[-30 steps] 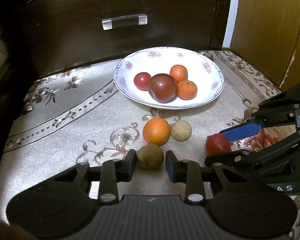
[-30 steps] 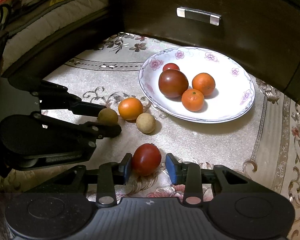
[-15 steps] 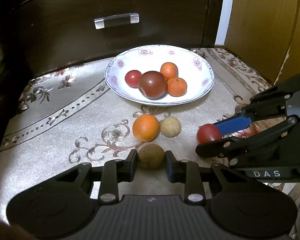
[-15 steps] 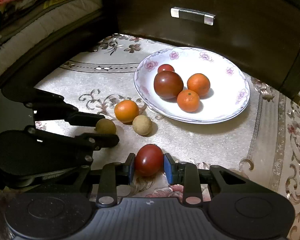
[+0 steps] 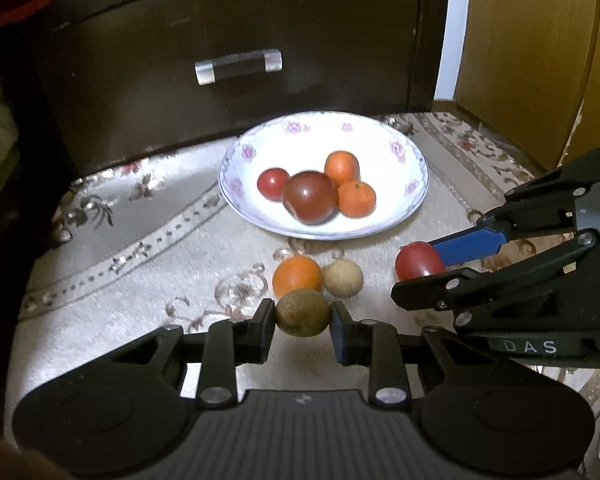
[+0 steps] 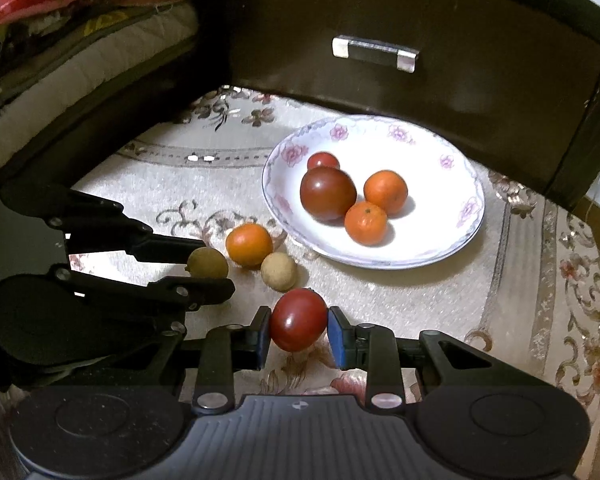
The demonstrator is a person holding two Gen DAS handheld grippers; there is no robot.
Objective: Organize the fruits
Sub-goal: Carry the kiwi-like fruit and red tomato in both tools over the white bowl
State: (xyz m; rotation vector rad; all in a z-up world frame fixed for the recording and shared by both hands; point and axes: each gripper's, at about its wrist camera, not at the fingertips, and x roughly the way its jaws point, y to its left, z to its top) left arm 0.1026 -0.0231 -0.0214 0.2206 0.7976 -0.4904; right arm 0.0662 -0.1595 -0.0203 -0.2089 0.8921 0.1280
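The left gripper (image 5: 302, 317) is clamped on a brownish-green kiwi-like fruit (image 5: 302, 312), both pads pressed against its sides; whether the fruit rests on the cloth or is lifted clear cannot be told, since its underside is hidden. The right gripper (image 6: 298, 330) pinches a red tomato (image 6: 298, 319); its jaws have just been closing, with the tomato between them, and the pads meet its skin on both sides. Just beyond the kiwi-like fruit lie an orange (image 5: 297, 277) and a pale tan round fruit (image 5: 342, 278), side by side on the floral tablecloth (image 5: 140, 264); what kind the tan one is cannot be made out. Farther off sits a white flower-rimmed bowl (image 5: 396, 152) holding a large dark tomato (image 5: 310, 197), a small red tomato (image 5: 273, 183) partly hidden behind it in the right wrist view, and two small oranges (image 5: 356, 199). The left wrist view is blurred around the bowl. A dark drawer front with a clear handle (image 5: 238, 66) stands behind. Folded bedding (image 6: 60, 20) is cut off at the far left.
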